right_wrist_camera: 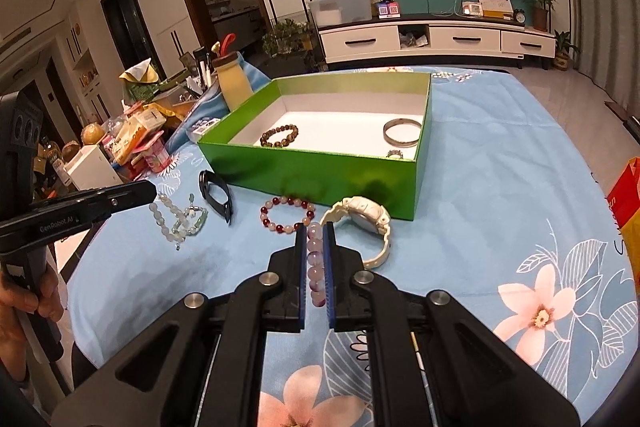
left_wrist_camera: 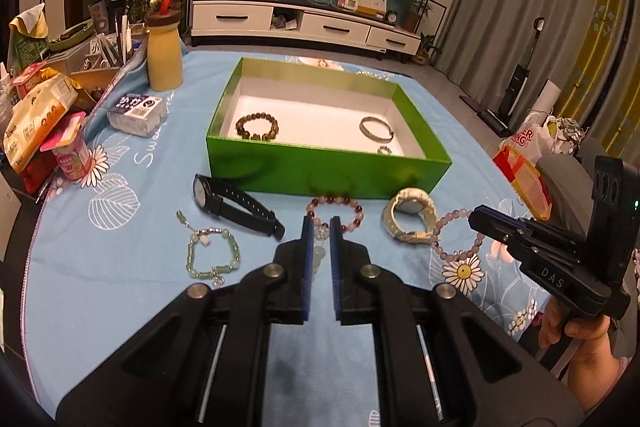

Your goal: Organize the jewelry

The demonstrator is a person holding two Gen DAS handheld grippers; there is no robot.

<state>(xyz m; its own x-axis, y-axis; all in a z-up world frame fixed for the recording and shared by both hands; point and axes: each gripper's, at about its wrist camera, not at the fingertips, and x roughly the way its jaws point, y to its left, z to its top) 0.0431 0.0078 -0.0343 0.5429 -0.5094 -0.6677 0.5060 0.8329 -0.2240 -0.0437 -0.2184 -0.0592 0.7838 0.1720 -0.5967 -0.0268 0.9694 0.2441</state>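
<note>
My left gripper (left_wrist_camera: 323,223) is shut on a pale bead bracelet (right_wrist_camera: 166,219), which dangles from its tip above the blue cloth. My right gripper (right_wrist_camera: 315,227) is shut on a purple bead bracelet (right_wrist_camera: 314,261), pinched between the blue pads. On the cloth lie a green jade bracelet (left_wrist_camera: 212,255), a black watch (left_wrist_camera: 236,209), a red-and-pink bead bracelet (left_wrist_camera: 336,211) and a white watch (left_wrist_camera: 408,217). Behind them stands the open green box (left_wrist_camera: 328,167), holding a brown bead bracelet (left_wrist_camera: 256,127), a silver bangle (left_wrist_camera: 376,129) and a small ring (left_wrist_camera: 384,149).
A yellow bottle (left_wrist_camera: 164,55), a tissue pack (left_wrist_camera: 138,115) and piled snack packets (left_wrist_camera: 40,123) crowd the table's left side. A red-and-yellow bag (left_wrist_camera: 524,179) sits at the right edge. A person's hand (left_wrist_camera: 576,327) holds the right gripper's handle.
</note>
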